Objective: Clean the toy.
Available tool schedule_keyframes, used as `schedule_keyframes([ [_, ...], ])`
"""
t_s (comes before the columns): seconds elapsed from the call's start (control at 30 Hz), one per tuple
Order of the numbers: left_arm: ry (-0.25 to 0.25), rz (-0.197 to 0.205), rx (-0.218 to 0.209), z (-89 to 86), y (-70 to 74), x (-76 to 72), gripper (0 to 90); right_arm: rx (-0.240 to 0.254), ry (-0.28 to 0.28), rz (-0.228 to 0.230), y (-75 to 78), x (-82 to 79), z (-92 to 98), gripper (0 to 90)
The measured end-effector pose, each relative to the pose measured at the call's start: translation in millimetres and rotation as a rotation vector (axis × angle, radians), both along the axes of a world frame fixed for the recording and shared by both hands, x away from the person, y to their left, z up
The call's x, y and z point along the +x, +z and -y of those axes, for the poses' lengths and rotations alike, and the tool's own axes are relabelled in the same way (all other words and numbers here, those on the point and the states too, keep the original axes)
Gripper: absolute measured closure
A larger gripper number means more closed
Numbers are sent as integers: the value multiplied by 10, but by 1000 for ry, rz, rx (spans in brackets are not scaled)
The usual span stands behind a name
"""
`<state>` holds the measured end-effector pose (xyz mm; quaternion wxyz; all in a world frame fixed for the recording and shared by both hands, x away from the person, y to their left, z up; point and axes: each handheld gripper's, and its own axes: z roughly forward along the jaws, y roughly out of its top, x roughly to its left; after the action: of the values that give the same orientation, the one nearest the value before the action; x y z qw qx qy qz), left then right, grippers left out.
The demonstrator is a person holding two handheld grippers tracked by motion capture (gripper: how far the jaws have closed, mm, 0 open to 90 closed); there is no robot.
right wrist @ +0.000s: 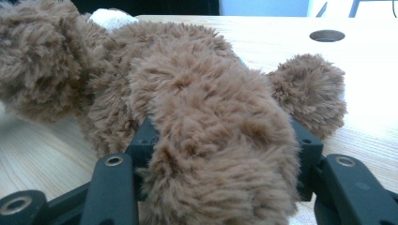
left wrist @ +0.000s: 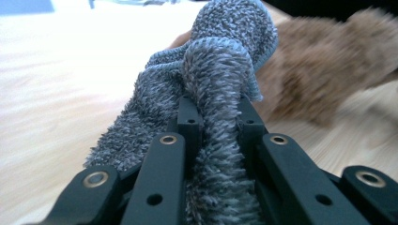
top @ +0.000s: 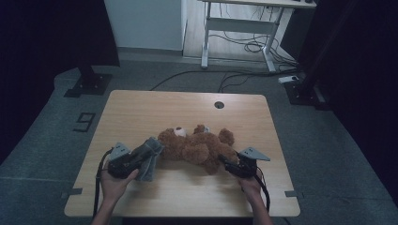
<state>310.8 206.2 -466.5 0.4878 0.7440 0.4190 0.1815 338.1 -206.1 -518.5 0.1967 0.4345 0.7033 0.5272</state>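
High view: left gripper (top: pixel 141 157), angled toward the teddy bear (top: pixel 197 146) lying mid-table, is clenched on a grey towel (top: pixel 150 157) just beside it, while the right gripper (top: pixel 225 164) clamps the bear's leg.

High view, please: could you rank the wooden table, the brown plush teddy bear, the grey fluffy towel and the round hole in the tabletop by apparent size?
1. Wooden table
2. Brown plush teddy bear
3. Grey fluffy towel
4. Round hole
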Motion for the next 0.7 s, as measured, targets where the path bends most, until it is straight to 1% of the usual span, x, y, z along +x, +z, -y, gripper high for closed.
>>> schedule_keyframes([
  [0.03,-7,5,4,66,12,26,771,1,0,1,-1,3,1,449],
  [0.13,-40,2,-5,258,32,116,771,7,-2,-3,-3,12,3,455],
  [0.17,-48,2,-8,307,39,135,771,7,-2,-3,-2,12,1,456],
  [0.2,-64,4,-19,391,52,157,771,6,-3,-2,-2,13,0,458],
  [0.3,-123,20,-40,613,91,161,771,3,-3,0,-1,16,-1,459],
  [0.33,-140,27,-40,689,105,160,771,4,-5,-1,-4,18,-2,459],
  [0.4,-161,42,-23,843,131,163,771,4,-6,-1,-10,24,-5,460],
  [0.43,-175,42,-27,912,139,174,771,6,-7,-1,-12,26,-5,461],
  [0.53,-202,34,-14,1119,132,236,770,7,-8,-1,-14,27,-5,472],
  [0.6,-214,5,0,1228,63,308,769,-5,-12,6,-12,24,-7,511],
  [0.63,-212,-6,0,1249,16,335,768,-17,-17,9,-10,22,-7,533],
  [0.7,-207,-13,-26,1212,-45,351,767,-14,-17,5,-9,22,-1,566],
])
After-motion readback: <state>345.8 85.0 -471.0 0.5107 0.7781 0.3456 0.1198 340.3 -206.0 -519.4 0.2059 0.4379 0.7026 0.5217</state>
